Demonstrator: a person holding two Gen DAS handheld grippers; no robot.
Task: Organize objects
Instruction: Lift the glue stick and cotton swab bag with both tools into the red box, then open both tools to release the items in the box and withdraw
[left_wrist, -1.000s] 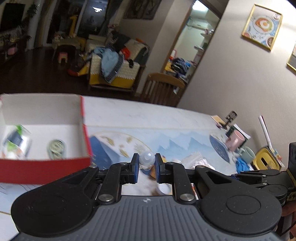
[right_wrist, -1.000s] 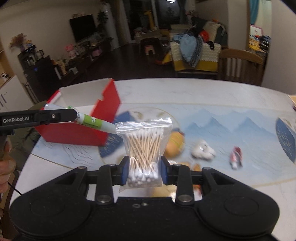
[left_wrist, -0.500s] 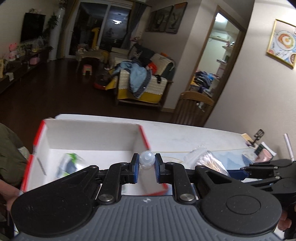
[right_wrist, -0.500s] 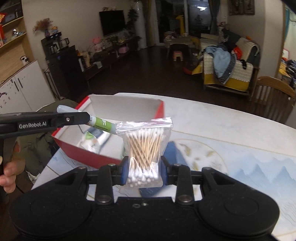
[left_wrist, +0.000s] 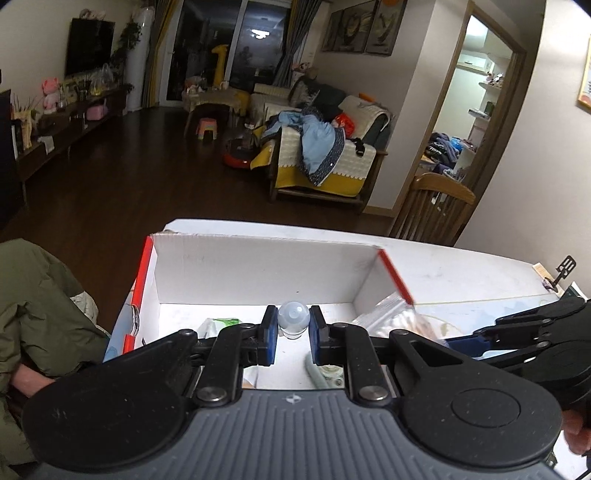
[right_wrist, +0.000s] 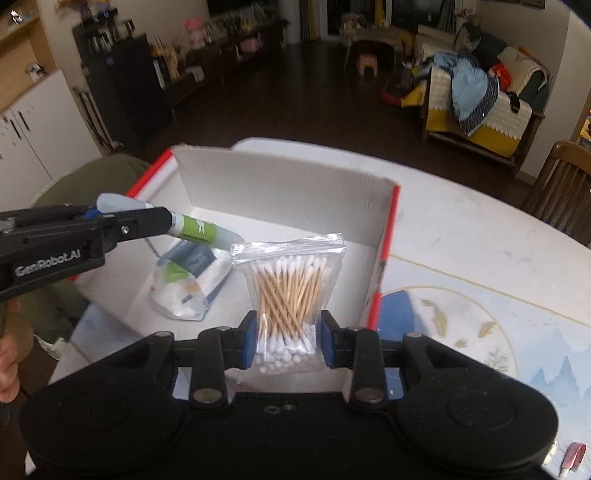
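A red box with a white inside (left_wrist: 258, 269) stands on the table; it also shows in the right wrist view (right_wrist: 280, 184). My left gripper (left_wrist: 292, 328) is shut on a white tube with a green label (left_wrist: 293, 319), held over the box; the tube also shows in the right wrist view (right_wrist: 195, 230). My right gripper (right_wrist: 288, 341) is shut on a clear zip bag of cotton swabs (right_wrist: 290, 284), held over the box's near right part. The bag also shows in the left wrist view (left_wrist: 391, 319). A plastic packet (right_wrist: 188, 284) lies on the box floor.
The table (right_wrist: 461, 229) carries a blue patterned mat (right_wrist: 480, 325) to the right of the box. A wooden chair (left_wrist: 432, 206) stands at the far table edge. A person in an olive jacket (left_wrist: 33, 310) sits left of the box. A small red item (right_wrist: 572, 454) lies at the near right.
Both grippers have moved left from over the mat to over the red box, each still holding its object. The box now fills the middle of both views.
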